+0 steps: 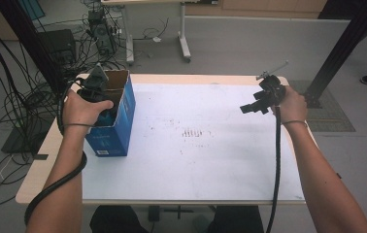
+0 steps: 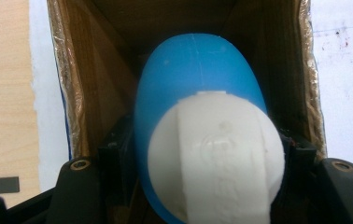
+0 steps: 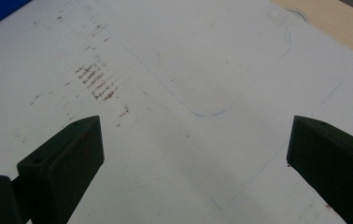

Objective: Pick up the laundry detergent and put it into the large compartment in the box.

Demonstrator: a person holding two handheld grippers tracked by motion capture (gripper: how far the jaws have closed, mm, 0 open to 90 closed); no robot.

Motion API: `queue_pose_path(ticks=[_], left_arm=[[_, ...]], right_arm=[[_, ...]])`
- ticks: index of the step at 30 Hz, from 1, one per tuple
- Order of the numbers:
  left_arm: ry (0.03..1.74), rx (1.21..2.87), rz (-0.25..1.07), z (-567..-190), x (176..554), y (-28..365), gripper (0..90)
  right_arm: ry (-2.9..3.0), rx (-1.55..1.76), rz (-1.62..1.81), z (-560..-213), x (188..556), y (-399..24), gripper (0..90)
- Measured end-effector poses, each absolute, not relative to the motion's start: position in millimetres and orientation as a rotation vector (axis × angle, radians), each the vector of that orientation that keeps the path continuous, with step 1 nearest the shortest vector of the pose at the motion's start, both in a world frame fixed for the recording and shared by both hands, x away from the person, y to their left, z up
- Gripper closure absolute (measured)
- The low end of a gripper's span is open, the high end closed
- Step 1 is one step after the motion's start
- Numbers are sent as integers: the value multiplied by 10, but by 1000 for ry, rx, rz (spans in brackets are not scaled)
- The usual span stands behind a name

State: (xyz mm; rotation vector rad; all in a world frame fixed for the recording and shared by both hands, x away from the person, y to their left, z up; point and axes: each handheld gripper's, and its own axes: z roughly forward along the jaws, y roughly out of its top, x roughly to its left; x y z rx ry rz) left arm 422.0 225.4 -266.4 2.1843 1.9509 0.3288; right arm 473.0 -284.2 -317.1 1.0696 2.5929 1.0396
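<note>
Left gripper (image 2: 198, 186) is clamped tight on a rounded blue plastic bottle with a white cap (image 2: 202, 135), its black jaws pressing in on either side of the body just behind the cap. In the left gripper view, that bottle sits down inside the open top of a blue cardboard box with a brown inner lining (image 2: 79, 112), the box walls rising on both sides of it. From the high view the left gripper (image 1: 95, 85) hangs over the box (image 1: 116, 128), which stands upright at the left end of the white sheet covering the wooden table (image 1: 196, 160). Over on the far right, the right gripper (image 1: 257, 104) hovers above the sheet, well apart from the box; in its own view the jaws stand wide apart with nothing between them, only the white sheet (image 3: 179, 84) with brown scuff marks (image 3: 97, 81) and faint pencilled outlines below.
</note>
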Motion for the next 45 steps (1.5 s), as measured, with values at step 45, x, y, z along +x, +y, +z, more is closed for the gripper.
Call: queue_pose_path(ticks=[45], left_arm=[[1952, 2177, 338, -2674, 4218, 2234, 375]], right_arm=[[2592, 1083, 1041, -3180, 4738, -2859, 32]])
